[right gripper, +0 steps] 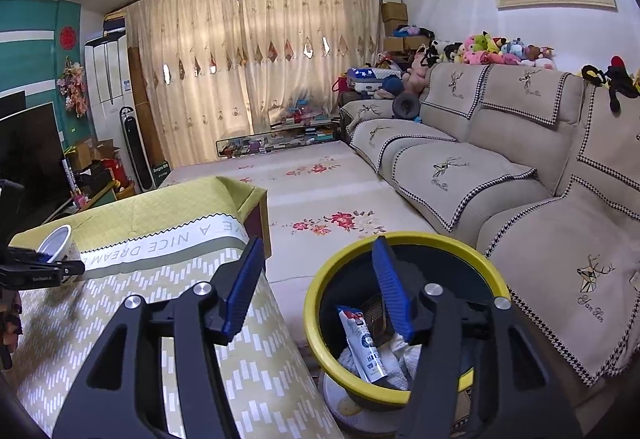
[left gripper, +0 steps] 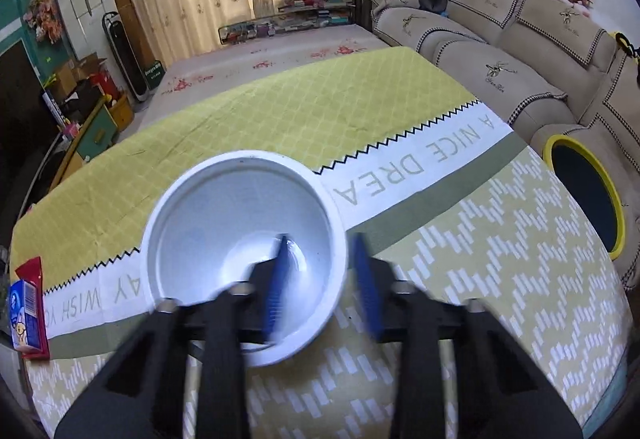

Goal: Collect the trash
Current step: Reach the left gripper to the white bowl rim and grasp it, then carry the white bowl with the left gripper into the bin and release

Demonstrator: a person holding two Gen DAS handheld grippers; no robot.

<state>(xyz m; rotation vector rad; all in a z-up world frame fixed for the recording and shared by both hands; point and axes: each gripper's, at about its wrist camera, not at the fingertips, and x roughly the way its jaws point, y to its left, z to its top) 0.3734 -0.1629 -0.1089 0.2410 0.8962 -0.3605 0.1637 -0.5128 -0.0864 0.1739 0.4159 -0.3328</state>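
A white paper bowl [left gripper: 224, 235] stands on the table's yellow-green cloth [left gripper: 280, 119]. My left gripper [left gripper: 322, 279] is open, with one blue finger inside the bowl and the other outside, straddling its right rim. The bowl and left gripper also show far left in the right wrist view [right gripper: 60, 243]. My right gripper [right gripper: 320, 279] is open and empty above the yellow-rimmed trash bin [right gripper: 316, 311] beside the table. The bin holds a white and blue wrapper [right gripper: 362, 343] and crumpled paper [right gripper: 400, 359].
A red and blue carton [left gripper: 28, 307] lies at the table's left edge. The bin shows right of the table in the left wrist view [left gripper: 618, 215]. A beige sofa [right gripper: 500, 179] runs along the right. A floral rug [right gripper: 320, 191] covers the floor.
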